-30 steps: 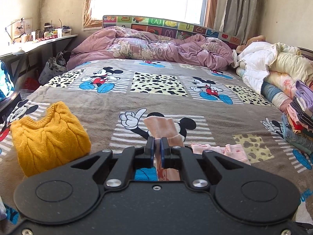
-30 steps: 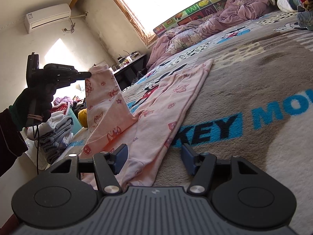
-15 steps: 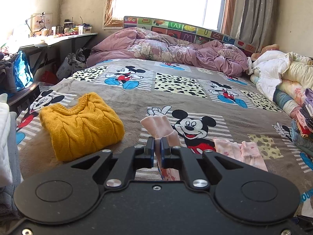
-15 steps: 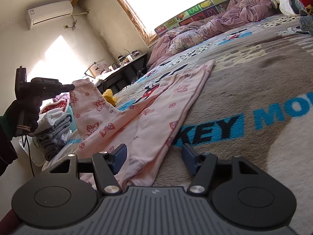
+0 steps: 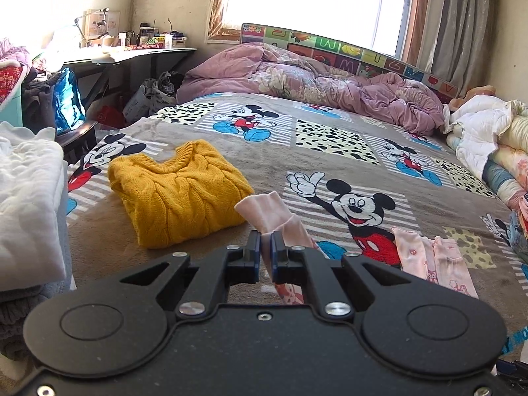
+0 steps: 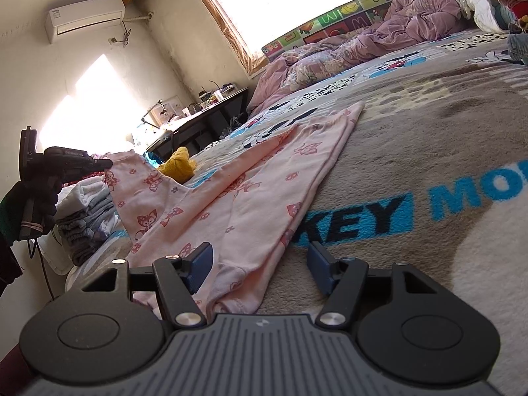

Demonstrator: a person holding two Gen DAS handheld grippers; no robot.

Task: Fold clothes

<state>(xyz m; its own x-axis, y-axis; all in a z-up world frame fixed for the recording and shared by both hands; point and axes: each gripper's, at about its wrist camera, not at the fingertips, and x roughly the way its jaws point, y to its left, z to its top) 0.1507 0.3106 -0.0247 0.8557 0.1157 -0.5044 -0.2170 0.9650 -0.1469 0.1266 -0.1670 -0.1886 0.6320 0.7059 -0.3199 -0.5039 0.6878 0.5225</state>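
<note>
The pink printed pajama pants [image 6: 250, 194], thin, limp and light, lie across the Mickey blanket [image 6: 412, 138] at centre frame, one leg cuff pinched by the left gripper [image 5: 265, 247], while the right gripper [image 6: 259, 264] gapes at the waistband, the best hold.

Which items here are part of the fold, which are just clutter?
In play:
- pink printed pants
- left gripper, shut on a pant leg
- right gripper, open at the waistband

Lying about:
- folded yellow sweater
- purple duvet
- white folded pile
</note>
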